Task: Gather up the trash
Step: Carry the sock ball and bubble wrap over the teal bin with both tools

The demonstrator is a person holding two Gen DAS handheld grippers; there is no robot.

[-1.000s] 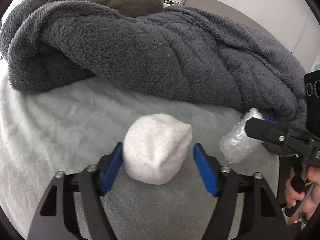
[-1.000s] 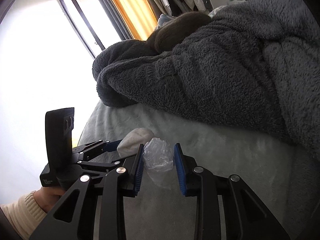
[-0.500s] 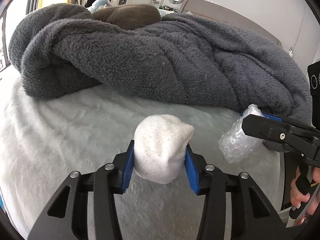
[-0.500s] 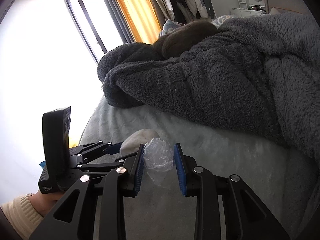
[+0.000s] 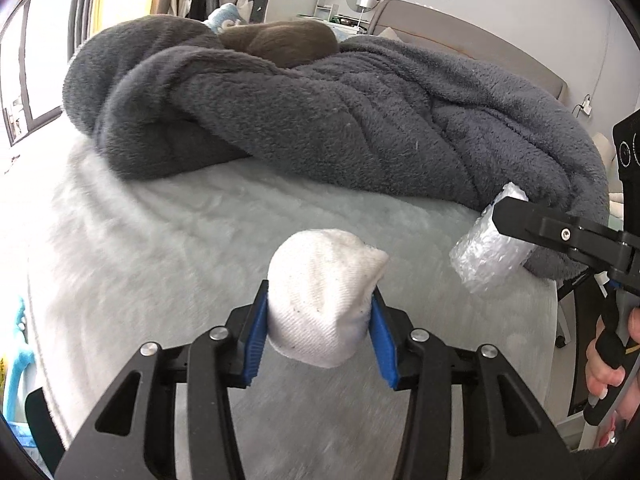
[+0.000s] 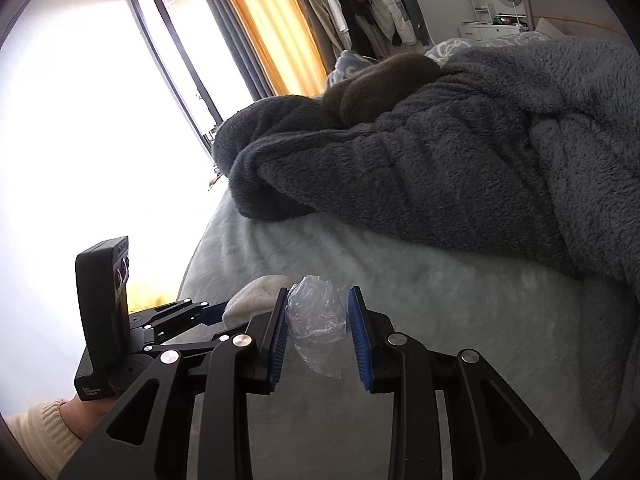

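A balled white sock [image 5: 320, 300] is clamped between the blue pads of my left gripper [image 5: 318, 320], lifted just above the pale fluffy bed cover [image 5: 160, 248]. At the right edge of the left wrist view, my right gripper [image 5: 516, 216] holds a crumpled wad of clear plastic wrap [image 5: 486, 250]. In the right wrist view that plastic wad [image 6: 318, 316] sits squeezed between the right gripper's [image 6: 318, 320] blue pads. The sock [image 6: 256, 294] and the left gripper [image 6: 216, 312] show just to its left.
A heaped dark grey fleece blanket [image 5: 360, 120] covers the far half of the bed, with a brown cushion [image 5: 280, 42] behind it. A bright window with orange curtains [image 6: 256, 28] is at the left. A mirror and clothes rack stand at the back wall.
My left gripper closed on the white sock and lifted it off the bed cover. Both grippers pulled back a little from the blanket; the right one kept its hold on the plastic.
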